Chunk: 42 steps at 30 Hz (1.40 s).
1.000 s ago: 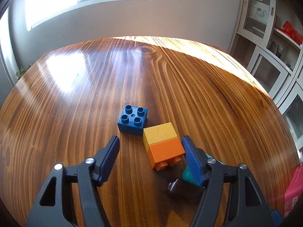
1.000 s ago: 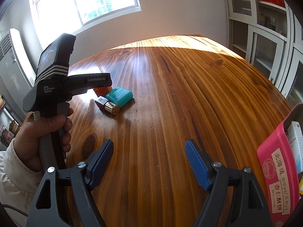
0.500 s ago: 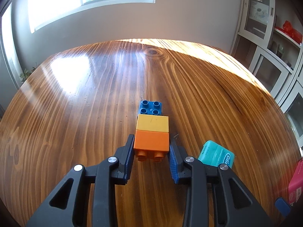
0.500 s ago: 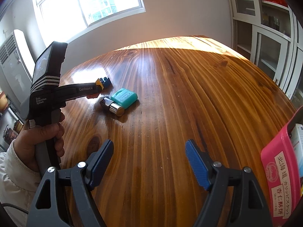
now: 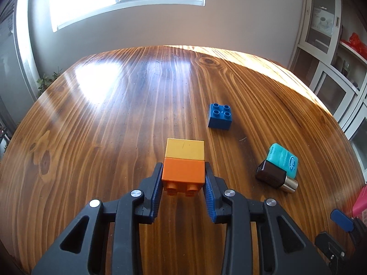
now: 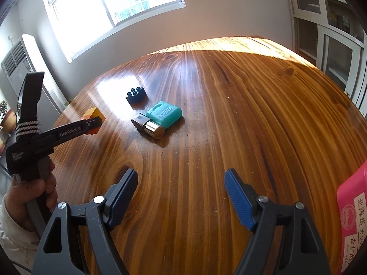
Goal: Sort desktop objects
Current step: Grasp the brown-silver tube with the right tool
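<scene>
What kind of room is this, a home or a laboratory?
Most likely a room in a home, perhaps a dining room. The wooden table is large and polished, white glass-door cabinets line the right-hand wall, and a standing air conditioner is by the window.

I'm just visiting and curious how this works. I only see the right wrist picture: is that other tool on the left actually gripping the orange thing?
Observer: Yes. In the left wrist view the jaws of the left gripper have just closed and press on both sides of the orange block.
Operator: Is it a single piece?
Observer: No, a yellow block is joined to its far end, beyond the jaws.
Operator: And the blue brick?
Observer: From that side the blue brick shows four studs on top.
</scene>
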{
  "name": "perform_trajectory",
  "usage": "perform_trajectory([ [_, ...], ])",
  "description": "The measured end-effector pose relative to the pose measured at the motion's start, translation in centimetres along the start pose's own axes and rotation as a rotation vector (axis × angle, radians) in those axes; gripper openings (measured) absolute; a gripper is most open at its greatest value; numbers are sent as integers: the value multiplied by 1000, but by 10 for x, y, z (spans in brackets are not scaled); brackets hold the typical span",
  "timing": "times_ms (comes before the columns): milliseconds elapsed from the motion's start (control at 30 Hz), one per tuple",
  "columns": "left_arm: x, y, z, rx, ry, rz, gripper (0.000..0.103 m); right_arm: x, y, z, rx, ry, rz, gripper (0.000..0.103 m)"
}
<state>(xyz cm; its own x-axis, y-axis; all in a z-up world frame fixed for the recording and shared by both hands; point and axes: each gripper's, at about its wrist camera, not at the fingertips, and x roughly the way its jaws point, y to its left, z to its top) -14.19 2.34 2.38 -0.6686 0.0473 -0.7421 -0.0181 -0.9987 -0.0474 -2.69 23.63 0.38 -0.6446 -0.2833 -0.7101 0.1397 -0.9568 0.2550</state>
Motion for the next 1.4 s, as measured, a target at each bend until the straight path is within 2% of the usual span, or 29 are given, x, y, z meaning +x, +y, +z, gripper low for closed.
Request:
perform_trajectory([
  [333,-11,19,-2,-42,-9,1,36,44,31,29,-85,78,43,81],
  [700,-9,26,-2,-74,6,2,36,77,62,47,-184,98,58,81],
  [867,-2,26,-1,-81,17,11,36,83,70,49,-261,100,13,71],
  [967,0,24,-1,-80,21,14,36,84,68,52,-247,99,8,72],
  [1033,2,23,-1,-78,24,14,36,87,70,55,-241,109,21,79],
  [1100,3,22,0,-77,25,16,36,90,73,56,-234,114,29,81],
  [1200,4,22,0,-80,24,17,36,93,82,53,-266,109,-18,81],
  [1267,5,22,-1,-81,24,18,36,94,89,50,-294,105,-69,74],
  [1300,4,21,-1,-80,24,18,36,94,91,49,-304,95,-91,66],
  [1400,4,19,-1,-75,21,14,36,92,91,47,-301,93,-84,65],
])
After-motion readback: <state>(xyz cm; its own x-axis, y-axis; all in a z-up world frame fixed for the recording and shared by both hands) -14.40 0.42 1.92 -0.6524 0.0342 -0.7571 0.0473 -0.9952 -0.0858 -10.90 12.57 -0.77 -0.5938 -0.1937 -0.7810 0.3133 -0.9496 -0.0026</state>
